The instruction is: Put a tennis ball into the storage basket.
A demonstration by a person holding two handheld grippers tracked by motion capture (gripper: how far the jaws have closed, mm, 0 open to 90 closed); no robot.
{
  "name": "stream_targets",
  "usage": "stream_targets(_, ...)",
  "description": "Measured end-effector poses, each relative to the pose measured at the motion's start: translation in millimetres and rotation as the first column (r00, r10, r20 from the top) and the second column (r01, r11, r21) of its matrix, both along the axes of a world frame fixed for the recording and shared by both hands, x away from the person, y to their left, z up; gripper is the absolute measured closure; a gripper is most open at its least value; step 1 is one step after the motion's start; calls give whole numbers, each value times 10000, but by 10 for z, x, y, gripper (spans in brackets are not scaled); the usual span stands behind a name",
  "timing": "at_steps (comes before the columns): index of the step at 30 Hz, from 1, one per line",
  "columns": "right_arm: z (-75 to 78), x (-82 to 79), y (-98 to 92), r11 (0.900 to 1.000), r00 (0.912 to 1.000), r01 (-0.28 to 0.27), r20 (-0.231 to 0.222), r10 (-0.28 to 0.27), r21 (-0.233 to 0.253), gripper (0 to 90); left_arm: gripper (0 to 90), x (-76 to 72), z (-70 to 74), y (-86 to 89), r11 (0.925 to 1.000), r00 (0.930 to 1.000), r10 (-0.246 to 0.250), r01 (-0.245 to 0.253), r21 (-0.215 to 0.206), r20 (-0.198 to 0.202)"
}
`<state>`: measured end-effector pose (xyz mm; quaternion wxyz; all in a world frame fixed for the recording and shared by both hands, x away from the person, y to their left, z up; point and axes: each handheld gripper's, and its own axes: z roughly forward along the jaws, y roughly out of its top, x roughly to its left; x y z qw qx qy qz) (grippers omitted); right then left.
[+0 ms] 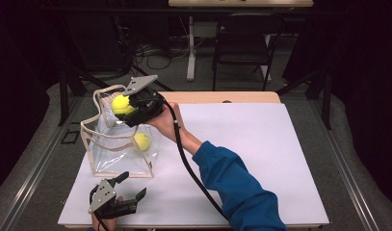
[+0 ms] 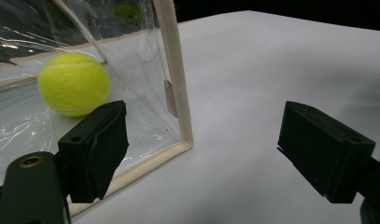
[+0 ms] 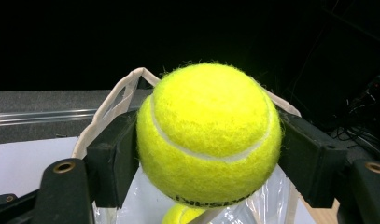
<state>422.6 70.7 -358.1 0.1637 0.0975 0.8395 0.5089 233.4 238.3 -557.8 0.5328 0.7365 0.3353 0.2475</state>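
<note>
Nearest the high view's camera: left gripper (image 1: 133, 186), at 7 o'clock on the white table sheet (image 1: 261, 159), jaws spread wide with nothing between them. It sits just off the near edge of the clear plastic tote bag with beige fabric trim (image 1: 117, 149). In the left gripper view the bag's trimmed corner post (image 2: 176, 79) stands at 12 o'clock from the gap between the jaws; one jaw lies in front of the bag wall, the other over bare sheet.

Right gripper (image 1: 127, 107) is raised over the bag's open mouth at 10 o'clock, clamped on a fuzzy yellow-green tennis ball (image 1: 120, 104). In the right gripper view the ball (image 3: 208, 135) is pressed by a black jaw at 3 and at 9 o'clock.

Second yellow-green tennis ball (image 1: 141, 141) rests on the bag floor, seen through the wall (image 2: 73, 84). A blue sleeve (image 1: 237, 187) enters from 5 o'clock.
</note>
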Motion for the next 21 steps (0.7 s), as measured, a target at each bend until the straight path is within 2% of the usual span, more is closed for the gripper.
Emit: stream_targets(21, -114, 27, 98, 9993, 9994, -115, -323, 104, -342, 256, 160, 1, 0, 0, 10000, 10000, 9, -9, -5, 0)
